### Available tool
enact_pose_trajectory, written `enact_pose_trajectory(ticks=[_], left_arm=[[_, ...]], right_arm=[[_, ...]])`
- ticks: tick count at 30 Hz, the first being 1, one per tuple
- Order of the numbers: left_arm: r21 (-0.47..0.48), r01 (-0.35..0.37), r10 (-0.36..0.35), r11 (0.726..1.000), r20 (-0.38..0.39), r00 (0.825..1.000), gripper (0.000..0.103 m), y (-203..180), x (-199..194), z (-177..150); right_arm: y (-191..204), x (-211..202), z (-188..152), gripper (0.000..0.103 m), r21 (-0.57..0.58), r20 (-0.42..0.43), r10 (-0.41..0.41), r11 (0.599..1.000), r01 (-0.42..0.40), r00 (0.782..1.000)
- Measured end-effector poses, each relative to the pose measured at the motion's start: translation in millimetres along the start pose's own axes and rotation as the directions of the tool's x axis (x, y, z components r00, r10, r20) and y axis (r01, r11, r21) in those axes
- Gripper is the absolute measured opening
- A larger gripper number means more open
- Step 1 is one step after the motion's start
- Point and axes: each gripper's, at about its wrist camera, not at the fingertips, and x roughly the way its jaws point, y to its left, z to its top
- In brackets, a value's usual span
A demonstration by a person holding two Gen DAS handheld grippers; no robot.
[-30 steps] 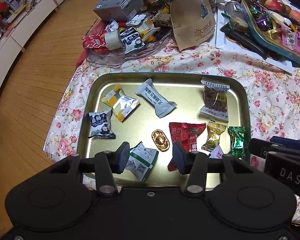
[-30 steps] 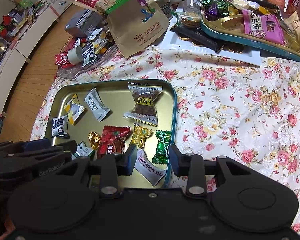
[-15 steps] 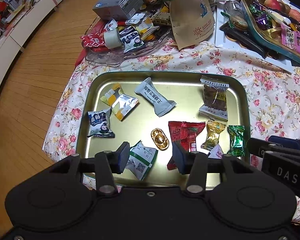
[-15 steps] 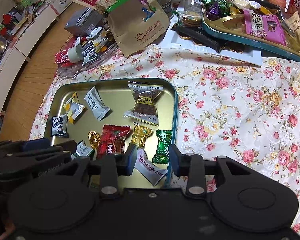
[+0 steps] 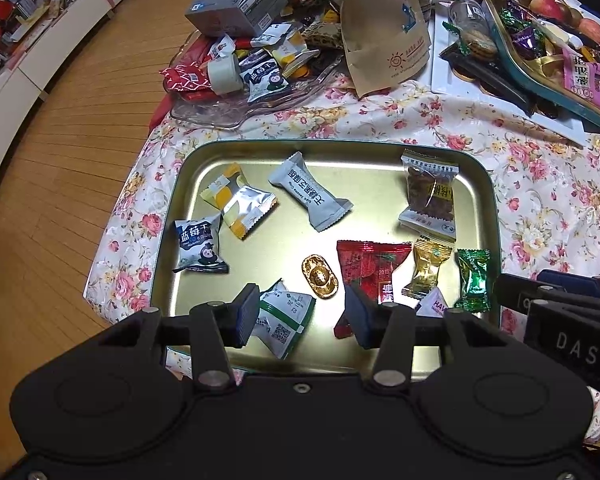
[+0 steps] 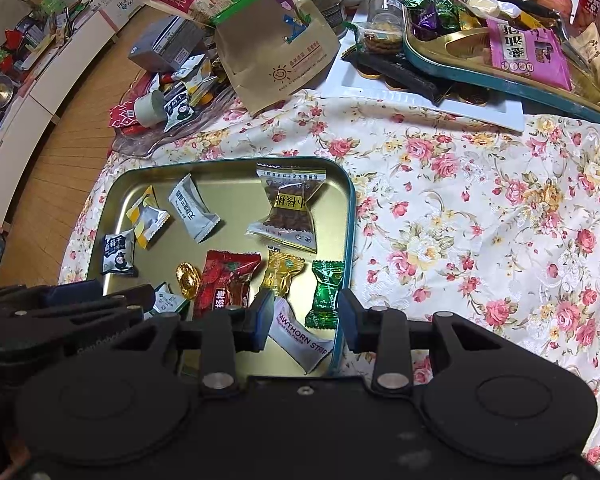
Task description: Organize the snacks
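Snacks on gold tray [image 5: 488,184], white-green packet [image 5: 286,320] below empty parted left gripper [image 5: 302,316], hawthorn strip [image 6: 300,334] below empty right gripper [image 6: 304,322]

Both tongs point steeply down, side by side: left tongs [image 5: 302,314] gape empty, right tongs [image 6: 304,322] narrower, also empty.

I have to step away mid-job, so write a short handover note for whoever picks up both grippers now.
Left gripper: open, empty, above the white-green packet in the gold metal tray.
Right gripper: open, empty, above the white hawthorn strip packet by the tray's right rim.
About eleven wrapped snacks lie loose in the tray.
Done: nothing visibly sorted.
Left: pick and organize the snacks; more wait in the clear glass dish behind.
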Motion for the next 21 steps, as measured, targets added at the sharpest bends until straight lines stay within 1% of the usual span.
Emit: enact_pose_trajectory(ticks=[21], left_arm=[[0.005,0.0,0.0,1.0,0.006,1.0,0.055,-0.5,-0.5,-0.5]], right_arm=[[0.0,0.9,0.5,0.038,0.001,-0.002,-0.002,1.0,0.002,1.0]])
